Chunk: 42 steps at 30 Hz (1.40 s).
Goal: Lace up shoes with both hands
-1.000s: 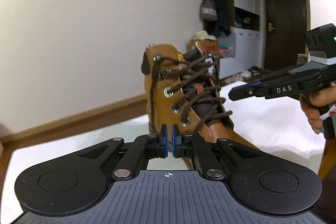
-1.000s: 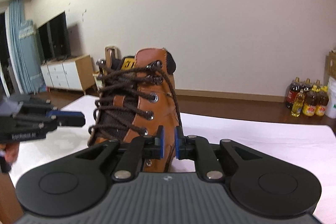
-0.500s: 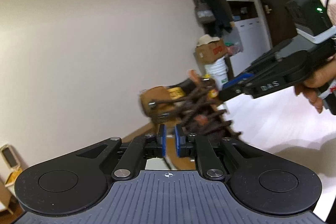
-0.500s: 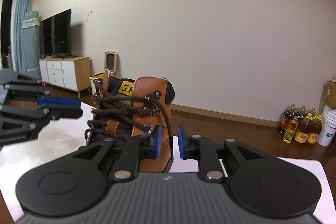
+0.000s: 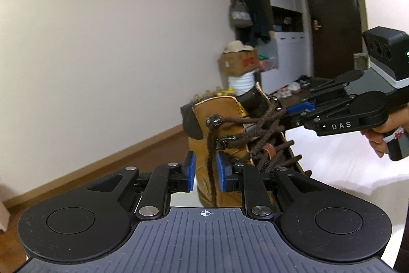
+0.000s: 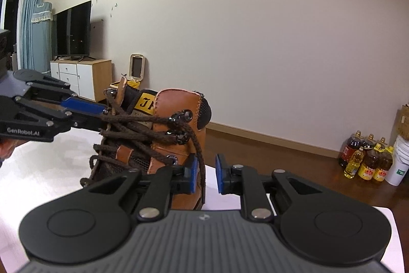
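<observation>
L gripper [image 5: 205,172]: blue fingers [image 5: 191,172] apart and opening. One end of the dark brown lace [image 5: 211,165] hangs down between them; pads not pressing on it, gap visible each side. R gripper [image 6: 204,173]: blue fingers [image 6: 193,174] apart, closing at this moment. The other lace end [image 6: 200,163] drops from the top hook down between them, right beside the left-hand pad; can't tell if it touches. No squeeze visible.

Lace ends run up to the top hooks of a tan boot [image 5: 225,142], which stands upright on the white surface [image 5: 340,170], collar up, tongue w/ a yellow tag. Lace criss-crosses the front through the eyelets & hooks.

Each gripper shows in the other's view at collar height: the R one reaches in from the right of the L view, tips at the crossed lace near the boot top; a hand [image 5: 383,134] holds its grip. Same from the left of the R view for the L one.

Beyond: plain wall, wood floor, oil bottles [image 6: 365,160] by the wall, TV [image 6: 72,30] on a low cabinet.
</observation>
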Available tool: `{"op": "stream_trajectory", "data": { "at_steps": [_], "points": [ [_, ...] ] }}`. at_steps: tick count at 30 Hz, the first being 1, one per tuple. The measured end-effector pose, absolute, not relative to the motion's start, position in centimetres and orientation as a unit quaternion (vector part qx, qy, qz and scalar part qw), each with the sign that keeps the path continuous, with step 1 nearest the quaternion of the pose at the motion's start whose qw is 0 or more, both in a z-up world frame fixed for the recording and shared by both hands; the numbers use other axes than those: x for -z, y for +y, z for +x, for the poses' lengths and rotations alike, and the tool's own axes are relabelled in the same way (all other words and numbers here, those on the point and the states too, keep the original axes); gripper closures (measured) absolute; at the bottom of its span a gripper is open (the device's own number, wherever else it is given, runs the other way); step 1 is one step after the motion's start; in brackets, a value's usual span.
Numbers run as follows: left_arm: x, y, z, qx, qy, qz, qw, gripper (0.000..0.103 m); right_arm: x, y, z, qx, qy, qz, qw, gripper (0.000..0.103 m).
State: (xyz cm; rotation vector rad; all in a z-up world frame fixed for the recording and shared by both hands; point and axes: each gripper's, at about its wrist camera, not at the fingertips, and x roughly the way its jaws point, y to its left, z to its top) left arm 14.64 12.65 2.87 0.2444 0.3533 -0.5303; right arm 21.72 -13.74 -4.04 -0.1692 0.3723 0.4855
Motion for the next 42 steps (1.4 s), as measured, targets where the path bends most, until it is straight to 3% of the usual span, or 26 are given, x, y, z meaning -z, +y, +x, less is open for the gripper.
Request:
{"op": "stream_trajectory", "data": {
  "at_steps": [1, 2, 3, 5, 19, 23, 26, 35, 42],
  "points": [
    [-2.9, 12.7, 14.7, 0.261, 0.174, 0.119, 0.942, 0.084, 4.0, -13.7, 21.7, -0.243, 0.186, -0.080, 0.949, 0.095],
    [-2.9, 12.9, 14.7, 0.260, 0.176, 0.118, 0.942, 0.094, 3.9, -13.7, 21.7, -0.248, 0.188, -0.078, 0.947, 0.100],
    [-3.0, 13.1, 14.8, 0.258, 0.178, 0.115, 0.943, 0.101, 3.8, -13.7, 21.6, -0.252, 0.190, -0.075, 0.946, 0.099],
    [-2.9, 13.1, 14.6, 0.257, 0.181, 0.116, 0.942, 0.103, 3.8, -13.7, 21.4, -0.254, 0.190, -0.073, 0.946, 0.100],
    [-0.7, 12.1, 11.7, 0.260, 0.198, 0.120, 0.938, 0.103, 5.3, -14.3, 20.1, -0.295, 0.260, 0.039, 0.919, 0.101],
    [-1.2, 12.1, 10.4, 0.251, 0.183, 0.127, 0.942, 0.103, 4.6, -14.6, 19.7, -0.284, 0.244, 0.025, 0.927, 0.099],
    [-1.6, 11.8, 9.3, 0.239, 0.163, 0.148, 0.946, 0.102, 4.9, -14.7, 18.9, -0.264, 0.237, -0.006, 0.935, 0.092],
    [-2.3, 9.1, 8.1, 0.227, 0.122, 0.218, 0.941, 0.098, 3.4, -12.6, 15.8, -0.254, 0.148, -0.090, 0.952, 0.091],
    [-2.4, 8.2, 8.0, 0.211, 0.094, 0.255, 0.939, 0.096, 3.4, -12.3, 15.3, -0.190, 0.166, -0.116, 0.961, 0.091]
  ]
}}
